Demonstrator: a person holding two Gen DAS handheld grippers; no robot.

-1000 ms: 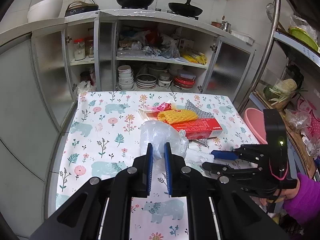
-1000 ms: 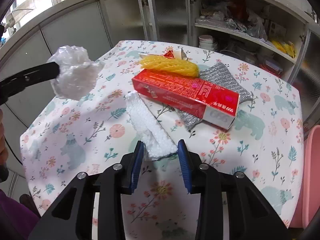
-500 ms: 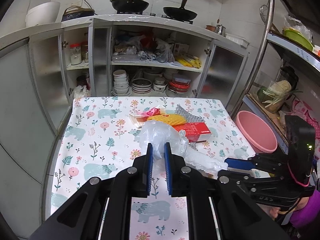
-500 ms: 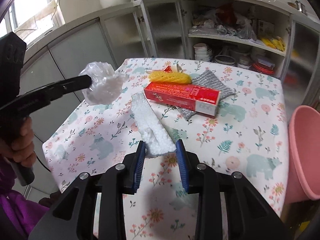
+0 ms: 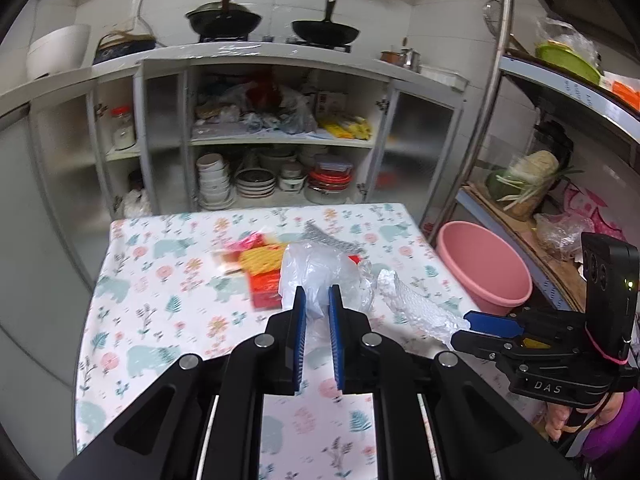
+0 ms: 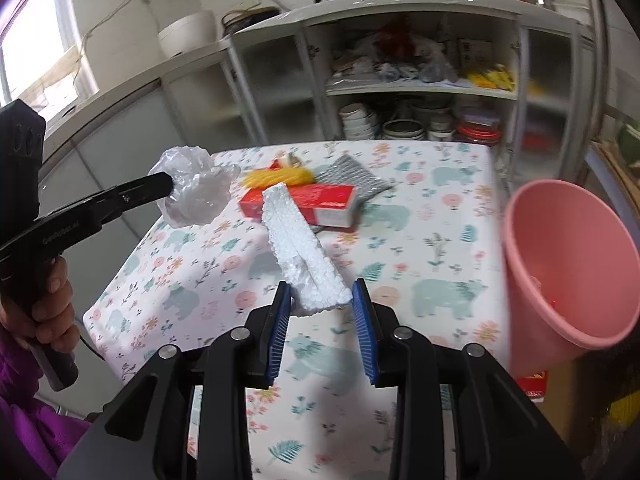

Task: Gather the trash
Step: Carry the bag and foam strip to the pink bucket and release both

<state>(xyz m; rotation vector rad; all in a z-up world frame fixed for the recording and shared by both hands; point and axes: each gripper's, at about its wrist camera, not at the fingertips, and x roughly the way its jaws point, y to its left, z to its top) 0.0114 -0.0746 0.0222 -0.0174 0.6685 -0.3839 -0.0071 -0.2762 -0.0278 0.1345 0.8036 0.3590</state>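
The table (image 6: 440,264), under a cloth printed with bears and flowers, carries the uncollected trash; a pink basin (image 6: 568,264) stands just beside its right edge and looks the likely receptacle. Both carried pieces are up off the cloth. Risk: the white foam strip (image 6: 300,256) is long and held by one end only in the right gripper (image 6: 322,300), so it could lever out or snag the basin rim on a swing. The crumpled clear plastic bag (image 5: 320,276), clamped in the left gripper (image 5: 317,300), is slippery and limp and could slide free. On the table remain a red carton (image 6: 316,204), yellow foam netting (image 6: 280,178) and a silver padded sheet (image 6: 348,176), clustered and touching toward the far side.
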